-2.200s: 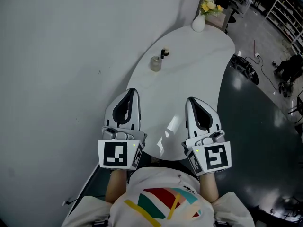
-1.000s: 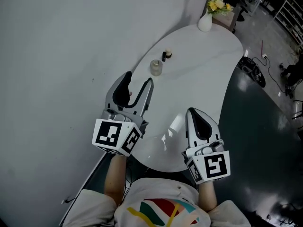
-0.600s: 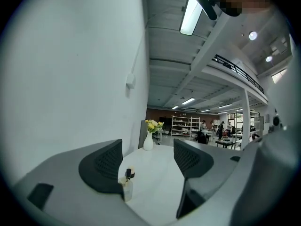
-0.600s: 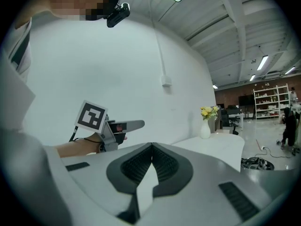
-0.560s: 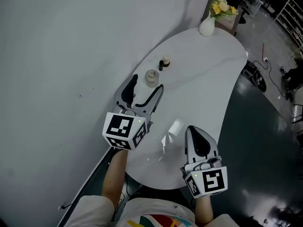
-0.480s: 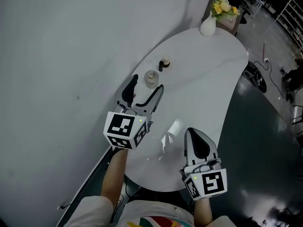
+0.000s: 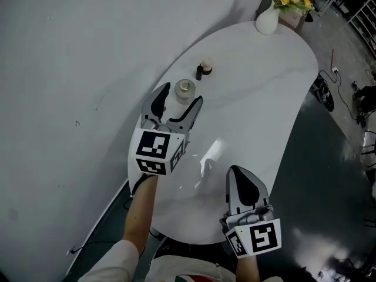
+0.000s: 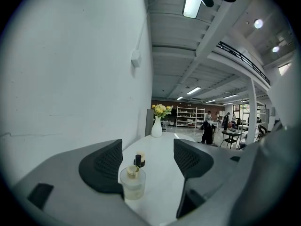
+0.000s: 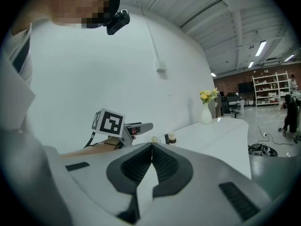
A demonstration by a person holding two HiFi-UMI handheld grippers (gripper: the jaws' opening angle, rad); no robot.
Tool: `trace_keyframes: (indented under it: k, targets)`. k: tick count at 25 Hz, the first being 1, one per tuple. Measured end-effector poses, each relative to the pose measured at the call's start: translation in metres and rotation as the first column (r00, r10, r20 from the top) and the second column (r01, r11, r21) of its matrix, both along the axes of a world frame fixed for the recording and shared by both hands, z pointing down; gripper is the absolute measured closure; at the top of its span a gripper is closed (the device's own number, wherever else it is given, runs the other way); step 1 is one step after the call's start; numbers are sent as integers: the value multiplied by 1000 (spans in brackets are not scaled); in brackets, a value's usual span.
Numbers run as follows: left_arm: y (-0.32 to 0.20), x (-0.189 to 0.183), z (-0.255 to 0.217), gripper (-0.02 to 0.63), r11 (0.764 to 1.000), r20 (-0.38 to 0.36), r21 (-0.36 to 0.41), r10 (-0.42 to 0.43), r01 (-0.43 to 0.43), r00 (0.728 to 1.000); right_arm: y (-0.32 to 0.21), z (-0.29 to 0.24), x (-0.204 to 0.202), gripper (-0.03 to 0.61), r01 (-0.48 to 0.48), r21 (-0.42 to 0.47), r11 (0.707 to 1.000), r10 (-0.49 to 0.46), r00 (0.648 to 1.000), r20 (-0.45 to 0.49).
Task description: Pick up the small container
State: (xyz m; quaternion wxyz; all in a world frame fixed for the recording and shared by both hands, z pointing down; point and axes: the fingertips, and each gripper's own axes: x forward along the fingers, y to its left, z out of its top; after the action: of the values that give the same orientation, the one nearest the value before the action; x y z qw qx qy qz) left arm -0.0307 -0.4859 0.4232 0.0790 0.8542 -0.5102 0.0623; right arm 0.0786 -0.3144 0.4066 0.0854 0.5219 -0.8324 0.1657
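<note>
Now your left gripper [image 7: 180,101] has just spread its fingers wide; the small clear glass container with a gold cap [image 7: 184,91] stands untouched between their tips, nearer the left finger. Centre it, slide in level, close gently. Just beyond the container stands 1 small dark bottle [image 7: 200,71]; the edge of the white oval table [image 7: 264,87] runs close beside it. Your right gripper [image 7: 238,172], fingers together and empty, sits well behind.
</note>
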Motion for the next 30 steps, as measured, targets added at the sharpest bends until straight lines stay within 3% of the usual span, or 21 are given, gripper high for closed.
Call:
trace_keyframes:
  k: [3,15,30]
  targets:
    - [-11,0,12,291,1000,-19,-13,-14,14,1000,-5,8,-2,568,19,-10,1000,-19,1000,-9]
    - [-40,-1,71,291,995,67,-88,-34,40,997,-21,34,-1,566,43,-59,997,-44,999,-24]
    - [-59,0,121,278,983,58,-170,-54,63,997,-28,57,3,568,74,-92,993,-78,996,-33]
